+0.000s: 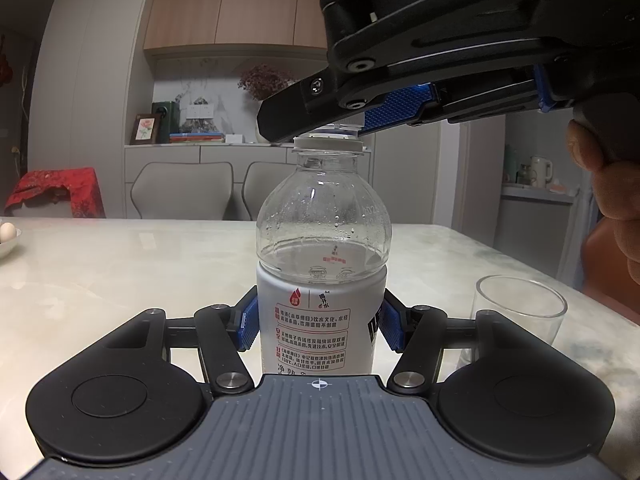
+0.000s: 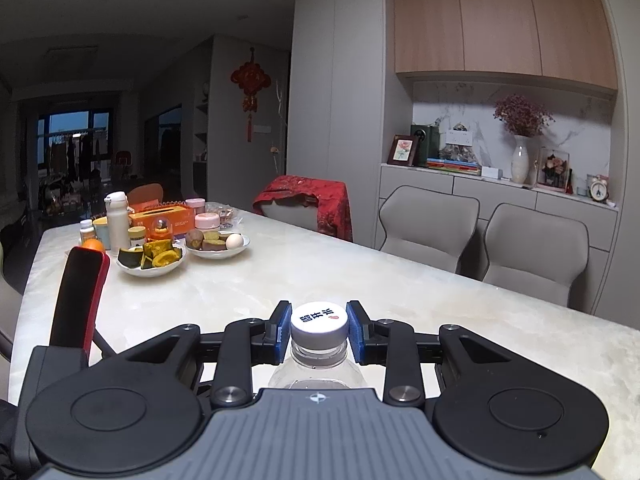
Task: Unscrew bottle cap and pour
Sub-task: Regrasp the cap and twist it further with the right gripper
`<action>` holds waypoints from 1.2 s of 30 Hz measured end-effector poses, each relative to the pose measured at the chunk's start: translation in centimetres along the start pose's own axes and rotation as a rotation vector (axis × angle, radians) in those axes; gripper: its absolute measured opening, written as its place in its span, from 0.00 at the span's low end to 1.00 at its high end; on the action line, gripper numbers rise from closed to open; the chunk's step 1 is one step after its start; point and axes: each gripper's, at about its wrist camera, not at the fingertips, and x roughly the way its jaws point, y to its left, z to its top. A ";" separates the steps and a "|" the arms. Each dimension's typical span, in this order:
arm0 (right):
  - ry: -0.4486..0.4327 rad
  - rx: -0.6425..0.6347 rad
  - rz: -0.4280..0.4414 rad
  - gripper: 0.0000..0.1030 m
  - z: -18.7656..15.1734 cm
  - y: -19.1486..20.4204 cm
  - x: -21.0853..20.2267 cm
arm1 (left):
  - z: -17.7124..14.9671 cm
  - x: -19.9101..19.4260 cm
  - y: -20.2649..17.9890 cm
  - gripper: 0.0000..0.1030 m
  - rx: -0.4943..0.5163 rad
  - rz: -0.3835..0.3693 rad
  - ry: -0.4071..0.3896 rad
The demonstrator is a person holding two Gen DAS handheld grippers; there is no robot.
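A clear plastic water bottle (image 1: 322, 216) with a white label stands upright on the marble table (image 1: 120, 272). My left gripper (image 1: 319, 326) is shut on the bottle's labelled body, blue pads pressed on both sides. My right gripper (image 2: 319, 330) comes from above and is shut on the white bottle cap (image 2: 319, 322); it also shows in the left wrist view (image 1: 340, 120) over the bottle neck, where the cap is mostly hidden. An empty clear glass (image 1: 518, 312) stands on the table to the right of the bottle.
Two bowls of food (image 2: 152, 260) and several jars and a tissue box (image 2: 160, 216) stand at the table's far left end. A red phone stand (image 2: 80, 296) is near left. Grey chairs (image 2: 428, 232) line the far side. A bowl with an egg (image 1: 8, 236) sits at left.
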 end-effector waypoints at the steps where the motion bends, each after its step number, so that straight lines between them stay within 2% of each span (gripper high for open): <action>1: 0.000 0.004 -0.006 0.36 -0.1 0.2 0.0 | 0.0 0.0 0.0 0.57 0.000 0.000 0.000; 2: -0.001 0.008 -0.012 0.36 -0.1 0.3 0.1 | 0.0 0.0 0.0 0.57 0.000 0.000 0.000; 3: 0.000 0.004 -0.013 0.37 0.4 -1.9 0.2 | 0.0 0.0 0.0 0.57 0.001 -0.001 0.000; 4: 0.001 0.000 -0.010 0.41 0.6 -2.5 0.3 | 0.0 -0.1 0.0 0.57 0.001 -0.001 0.000; 7: -0.013 -0.016 -0.014 0.47 0.5 -2.5 0.1 | 0.0 -0.1 0.0 0.57 0.001 -0.003 0.000; 11: -0.025 -0.034 0.018 0.47 0.5 -2.8 -0.2 | -0.1 -0.2 -0.2 0.57 0.003 -0.003 0.000; 15: -0.028 -0.007 0.046 0.39 0.2 -3.3 0.1 | -0.2 -0.2 -0.3 0.57 0.003 -0.003 0.000; 18: -0.026 0.019 0.014 0.31 0.2 -2.7 0.2 | -0.1 -0.2 -0.3 0.57 0.005 -0.003 0.000; 29: -0.018 0.118 -0.122 0.31 0.1 0.0 0.4 | -0.2 -0.2 -0.7 0.57 0.015 0.002 -0.001; 32: -0.021 0.099 -0.205 0.31 0.1 0.1 0.2 | -0.2 -0.1 -0.7 0.57 0.011 0.001 -0.001; 36: -0.025 0.104 -0.201 0.33 -0.2 -0.1 0.3 | -0.1 0.0 -0.6 0.57 0.007 -0.001 0.000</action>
